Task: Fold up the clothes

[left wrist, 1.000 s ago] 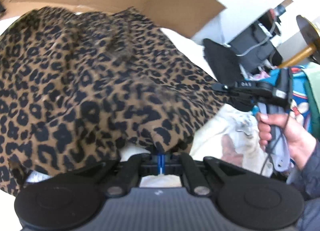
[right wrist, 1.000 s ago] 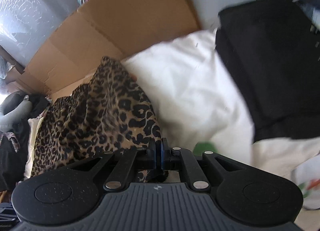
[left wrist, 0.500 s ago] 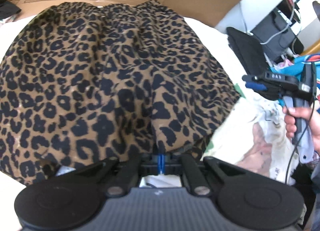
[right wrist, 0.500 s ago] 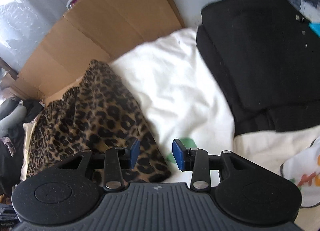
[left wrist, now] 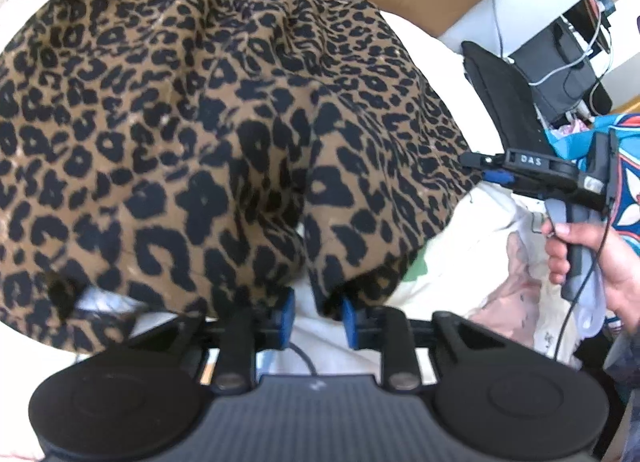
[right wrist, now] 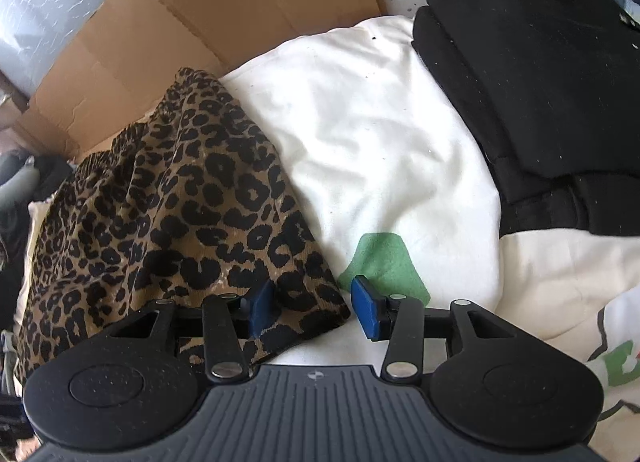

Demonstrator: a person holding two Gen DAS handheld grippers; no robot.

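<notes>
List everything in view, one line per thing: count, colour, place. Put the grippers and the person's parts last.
leopard-print garment: one, brown with black spots, spread on the white bedding in front of both grippers.
white bedding: one, white, under the garment.
green patch: one, green, on the bedding near the right gripper's tips.
black folded clothes: one stack, black, on the right of the right wrist view.
cardboard box: one, brown, behind the garment.
printed white fabric: one, white with green print, lower right of the right wrist view.
left gripper: one, black with blue pads, open.
right gripper: one, black with blue pads, open.
hand: one, holding the right gripper's handle.
</notes>
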